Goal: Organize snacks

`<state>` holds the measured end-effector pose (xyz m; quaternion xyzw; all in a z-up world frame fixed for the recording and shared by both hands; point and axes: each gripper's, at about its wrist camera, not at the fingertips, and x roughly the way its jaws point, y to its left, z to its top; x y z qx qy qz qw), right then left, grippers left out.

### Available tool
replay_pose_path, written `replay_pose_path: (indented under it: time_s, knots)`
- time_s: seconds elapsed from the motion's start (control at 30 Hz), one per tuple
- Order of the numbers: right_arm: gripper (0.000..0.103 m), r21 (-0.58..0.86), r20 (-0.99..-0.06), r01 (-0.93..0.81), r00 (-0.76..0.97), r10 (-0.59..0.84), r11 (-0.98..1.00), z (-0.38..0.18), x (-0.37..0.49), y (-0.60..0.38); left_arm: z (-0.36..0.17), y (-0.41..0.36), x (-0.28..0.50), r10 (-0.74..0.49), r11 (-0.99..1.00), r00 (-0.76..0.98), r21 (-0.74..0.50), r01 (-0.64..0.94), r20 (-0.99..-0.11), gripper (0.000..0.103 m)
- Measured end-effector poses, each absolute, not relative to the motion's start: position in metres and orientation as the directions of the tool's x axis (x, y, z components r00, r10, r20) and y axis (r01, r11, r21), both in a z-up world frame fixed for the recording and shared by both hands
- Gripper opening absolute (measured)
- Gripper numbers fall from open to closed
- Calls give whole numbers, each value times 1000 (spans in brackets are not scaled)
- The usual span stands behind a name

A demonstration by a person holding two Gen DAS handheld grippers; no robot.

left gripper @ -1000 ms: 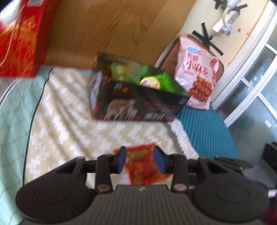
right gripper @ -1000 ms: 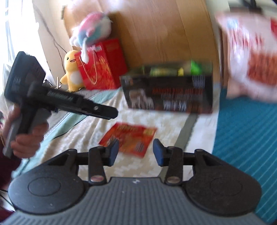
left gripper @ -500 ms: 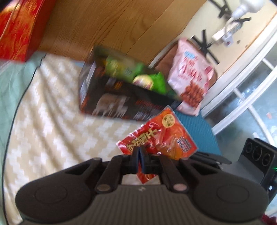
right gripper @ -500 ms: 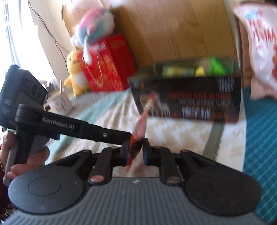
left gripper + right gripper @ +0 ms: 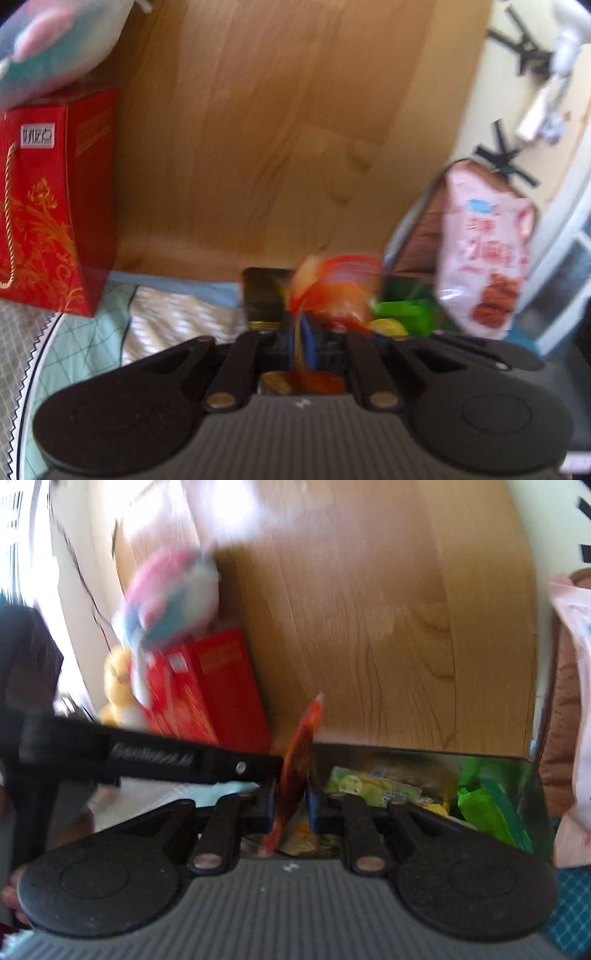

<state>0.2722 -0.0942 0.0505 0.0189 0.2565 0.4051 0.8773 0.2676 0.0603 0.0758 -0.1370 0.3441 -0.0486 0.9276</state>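
My left gripper (image 5: pixel 301 341) is shut on an orange-red snack packet (image 5: pixel 334 291) and holds it over the dark snack box (image 5: pixel 264 293), which holds green and yellow packets (image 5: pixel 400 312). My right gripper (image 5: pixel 291 805) is shut on the same orange-red packet (image 5: pixel 297 764), seen edge-on and upright, above the box's open top (image 5: pixel 532 775). Green and yellow snacks (image 5: pixel 369 784) lie inside. The left gripper's body (image 5: pixel 155 760) reaches in from the left, touching the packet.
A red gift bag (image 5: pixel 48 221) stands at the left against the wooden headboard (image 5: pixel 258 147), with plush toys (image 5: pixel 170 602) on and beside it. A large pink snack bag (image 5: pixel 484 254) leans at the right. The box rests on a patterned bedspread (image 5: pixel 173 321).
Both grippers closed on the orange-red packet, lifted it off the bedspread and carried it forward to above the open box.
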Motion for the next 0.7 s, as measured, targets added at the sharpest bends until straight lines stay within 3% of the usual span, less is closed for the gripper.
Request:
replay_pose_path:
  time_s: [0.1, 0.33, 0.5, 0.63, 0.7]
  knots:
    - [48, 213, -400, -650, 623, 673, 729, 50, 268, -103, 72, 61, 258, -196, 952, 773, -308, 1, -603, 19]
    - [48, 352, -326, -557, 681, 656, 753, 58, 221, -170, 84, 42, 200, -148, 976, 813, -217, 27, -564, 20]
    - [57, 405, -329, -454, 737, 590, 793, 46, 162, -207, 83, 6, 142, -38, 999, 843, -41, 19, -536, 36]
    - [62, 401, -361, -399, 759, 542, 825, 36, 121, -223, 76, -13, 107, -11, 1000, 840, 5, 17, -542, 41]
    - [67, 391, -379, -394, 754, 536, 832, 32, 105, -227, 73, -18, 93, -1, 1000, 837, 7, 6, -547, 53]
